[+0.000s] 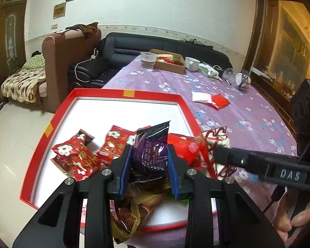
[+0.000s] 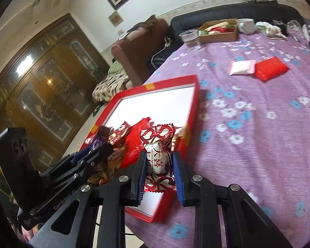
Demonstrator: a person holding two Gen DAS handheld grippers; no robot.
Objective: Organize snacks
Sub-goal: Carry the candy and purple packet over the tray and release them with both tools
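Here each gripper pinches a crinkled packet: left [image 1: 149, 161] glossy purple-black [image 1: 152, 144], right [image 2: 158, 174] red-and-white [image 2: 159, 150].

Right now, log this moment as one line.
left hand-held gripper: holds purple snack packet | right hand-held gripper: holds white-and-red candy packet | both over red tray

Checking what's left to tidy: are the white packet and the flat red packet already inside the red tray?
No, the white packet and flat red packet lie on the purple tablecloth, apart from the red tray.
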